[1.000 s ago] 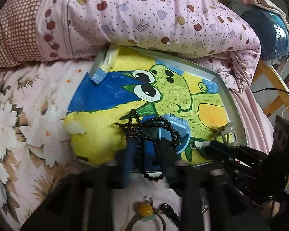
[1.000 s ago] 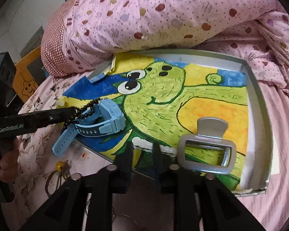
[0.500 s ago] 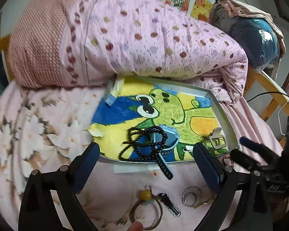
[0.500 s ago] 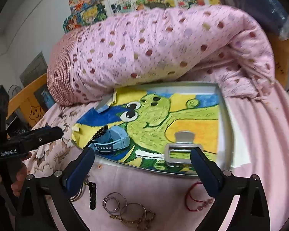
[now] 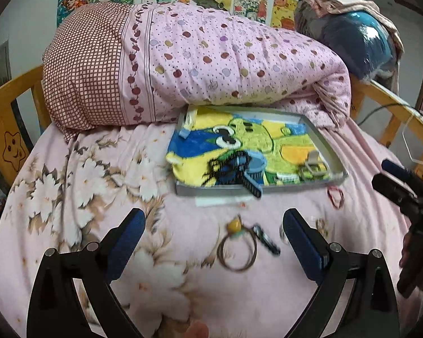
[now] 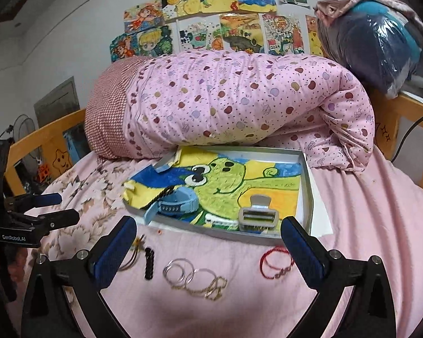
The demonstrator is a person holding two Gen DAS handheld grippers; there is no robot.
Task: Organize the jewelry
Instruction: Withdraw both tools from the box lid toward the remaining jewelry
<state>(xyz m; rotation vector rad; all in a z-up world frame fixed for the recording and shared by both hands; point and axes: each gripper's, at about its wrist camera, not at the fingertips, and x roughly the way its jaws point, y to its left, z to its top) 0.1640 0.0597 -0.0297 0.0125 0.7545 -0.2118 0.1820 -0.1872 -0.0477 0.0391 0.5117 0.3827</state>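
Jaws wide above thin round bangles (image 6: 183, 274)

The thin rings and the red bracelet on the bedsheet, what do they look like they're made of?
Rings: probably polished metal wire, silvery and gold-toned, catching light. Red bracelet: looks like matte braided cord, loosely looped; a small charm on it is too tiny to tell.

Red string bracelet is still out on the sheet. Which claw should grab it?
Right claw: open and empty, and the red string bracelet lies by its right finger. The left claw sits over the amber-bead ring.
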